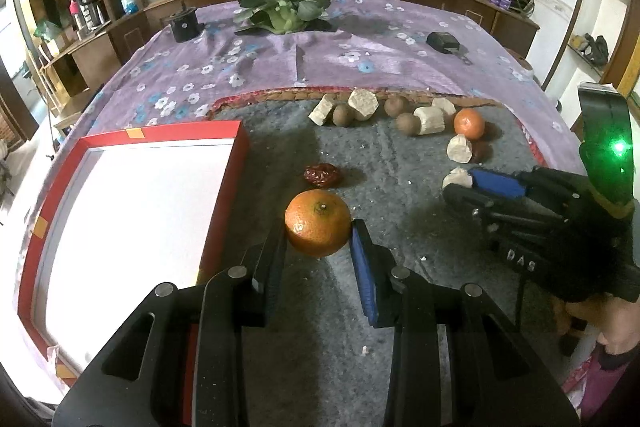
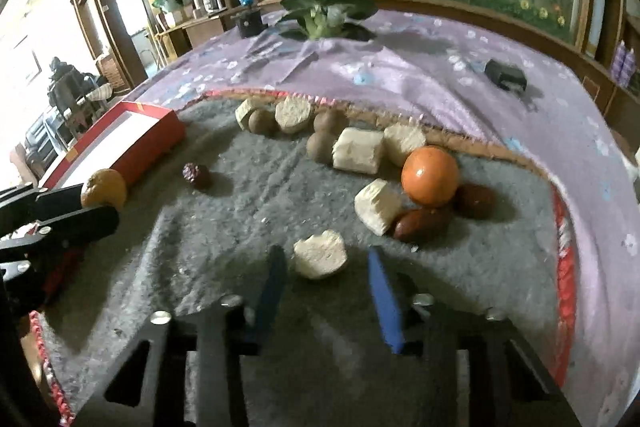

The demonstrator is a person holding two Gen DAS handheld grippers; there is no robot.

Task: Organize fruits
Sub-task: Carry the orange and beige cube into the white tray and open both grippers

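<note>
My left gripper (image 1: pixel 319 227) has its jaws against both sides of an orange (image 1: pixel 318 223) that sits on the grey mat, just right of the red box (image 1: pixel 224 195). A dark red date (image 1: pixel 322 175) lies just beyond it. My right gripper (image 2: pixel 326 257) is open around a pale sugarcane chunk (image 2: pixel 320 259) on the mat; it also shows in the left wrist view (image 1: pixel 466 185). A second orange (image 2: pixel 430 175), two red dates (image 2: pixel 420 225), more cane chunks (image 2: pixel 358 151) and brown kiwis (image 2: pixel 320 145) lie beyond.
The red box (image 2: pixel 154 141) has a white, empty inside. A leafy green vegetable (image 1: pixel 284 3), a black cup (image 1: pixel 184 23) and a black device (image 1: pixel 442 41) stand on the purple flowered cloth (image 1: pixel 280 59) at the back. The grey mat (image 2: pixel 260 219) covers the near part.
</note>
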